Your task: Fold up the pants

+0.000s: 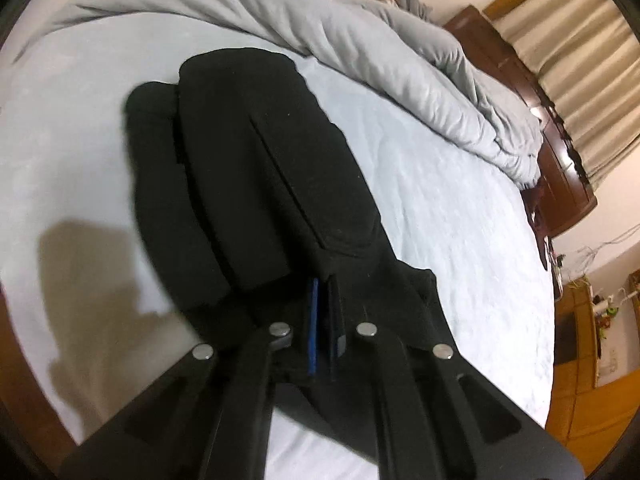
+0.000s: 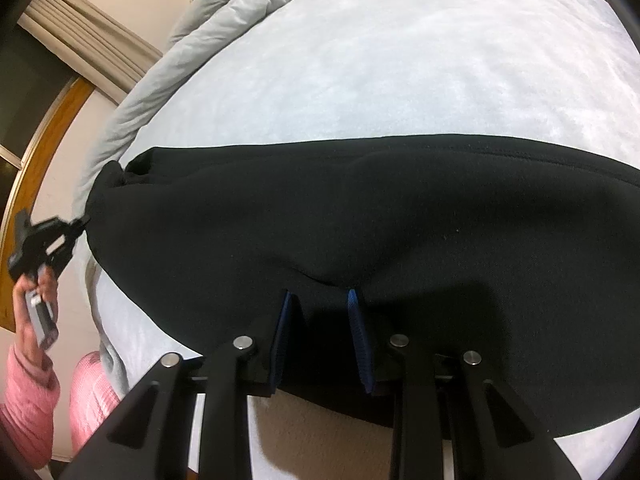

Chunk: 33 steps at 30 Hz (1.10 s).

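Between my left gripper's (image 1: 325, 312) nearly closed fingers sits the pants (image 1: 256, 168) edge; my right gripper (image 2: 320, 332), seemingly wider, straddles cloth on the bed (image 2: 400, 60).

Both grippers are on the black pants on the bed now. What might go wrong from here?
1. The right gripper has its fingers spread around a bunch of the pants, so the fabric may slip out.
2. The left gripper looks pinched on an edge only; layers could separate and undo the fold.
3. Uneven pulling may skew the fold on the bed sheet.
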Motion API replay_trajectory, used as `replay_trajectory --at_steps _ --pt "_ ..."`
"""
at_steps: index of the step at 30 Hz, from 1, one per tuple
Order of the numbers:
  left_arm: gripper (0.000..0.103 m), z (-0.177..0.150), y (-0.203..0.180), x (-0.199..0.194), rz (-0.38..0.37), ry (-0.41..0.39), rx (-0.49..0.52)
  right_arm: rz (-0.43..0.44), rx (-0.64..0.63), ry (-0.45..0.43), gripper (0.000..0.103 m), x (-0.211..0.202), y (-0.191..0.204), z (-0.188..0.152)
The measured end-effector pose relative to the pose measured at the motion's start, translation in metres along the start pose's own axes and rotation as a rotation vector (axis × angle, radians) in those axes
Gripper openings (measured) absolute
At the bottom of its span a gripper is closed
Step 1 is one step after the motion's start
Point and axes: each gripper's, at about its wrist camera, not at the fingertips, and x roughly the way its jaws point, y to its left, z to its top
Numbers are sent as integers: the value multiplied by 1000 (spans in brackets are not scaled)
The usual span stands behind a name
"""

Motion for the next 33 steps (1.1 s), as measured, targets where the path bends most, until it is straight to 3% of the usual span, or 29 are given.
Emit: replay_trajectory --at_steps 4,6,8,11,14,16,18,19,21,25,28,30,33 --pt "8 -11 10 -4 9 20 8 -2 -3 -1 30 1 1 0" --pt "26 -8 11 0 15 35 4 -1 -2 -1 30 1 0 0" --pt "56 0 20 4 22 43 -64 0 -3 -2 30 0 -1 0" --pt "64 15 30 12 42 35 -123 -1 -3 -2 30 0 0 0" --pt "66 27 33 31 38 81 -137 2 -4 -2 30 0 0 -1" --pt "66 30 35 37 47 93 -144 6 -1 -3 30 0 0 0" --pt "57 33 34 40 55 87 -151 9 1 -3 30 0 0 0" --pt "46 33 33 40 58 85 -149 10 0 -4 30 0 -1 -1" --pt "12 33 28 39 69 75 -120 11 -1 -4 30 0 -1 -1" --pt "12 25 24 10 74 -17 -85 17 1 -5 30 0 -2 -1" --pt "12 7 19 -24 100 -121 -45 22 3 -5 30 0 -3 -1" --pt "12 -5 24 -32 139 -149 -28 22 2 -5 30 0 -4 -1" --pt "13 -18 46 -3 222 -52 -31 17 -2 -7 30 0 -4 -1"
